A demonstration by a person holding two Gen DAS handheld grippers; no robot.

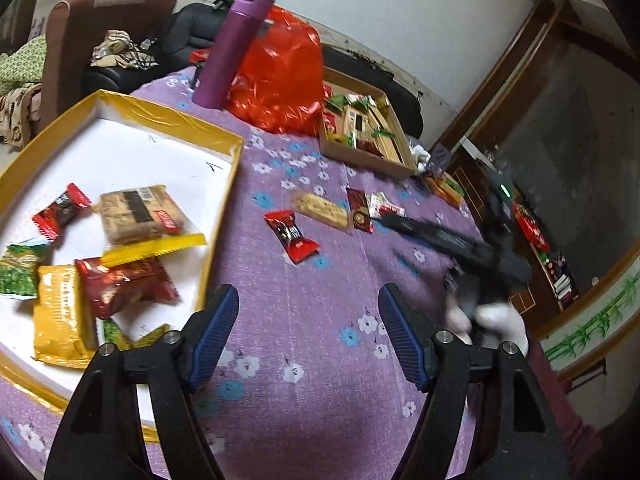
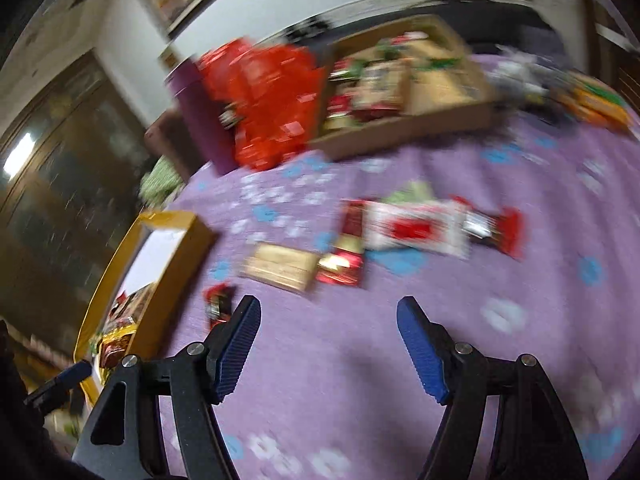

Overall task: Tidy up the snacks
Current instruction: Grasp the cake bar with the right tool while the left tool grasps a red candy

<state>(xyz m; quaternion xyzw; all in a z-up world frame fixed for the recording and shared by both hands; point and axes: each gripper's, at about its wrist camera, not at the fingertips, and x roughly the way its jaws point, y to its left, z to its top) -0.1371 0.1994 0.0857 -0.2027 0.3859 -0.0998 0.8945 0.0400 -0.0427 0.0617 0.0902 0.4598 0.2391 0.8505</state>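
Observation:
My left gripper (image 1: pixel 308 296) hangs open over the purple flowered cloth, with nothing between its blue pads. To its left, a yellow-rimmed box (image 1: pixel 168 116) holds several wrapped snacks. Loose on the cloth ahead are a red candy (image 1: pixel 292 236), a biscuit bar (image 1: pixel 322 210), a dark red packet (image 1: pixel 360 210) and a white-and-red packet (image 1: pixel 384 208). The right wrist view is blurred. My right gripper (image 2: pixel 328 308) is open and empty, just short of the biscuit bar (image 2: pixel 280 266), dark red packet (image 2: pixel 346 248) and white-and-red packet (image 2: pixel 416 228). A red candy (image 2: pixel 218 304) lies beside its left finger.
A brown cardboard box (image 1: pixel 360 160) full of snacks stands at the back, beside a red plastic bag (image 1: pixel 280 76) and a tall purple bottle (image 1: pixel 232 52). A white-gloved hand (image 1: pixel 492 320) shows at the right table edge. Orange packets (image 2: pixel 596 108) lie far right. Sofa and cabinet surround the table.

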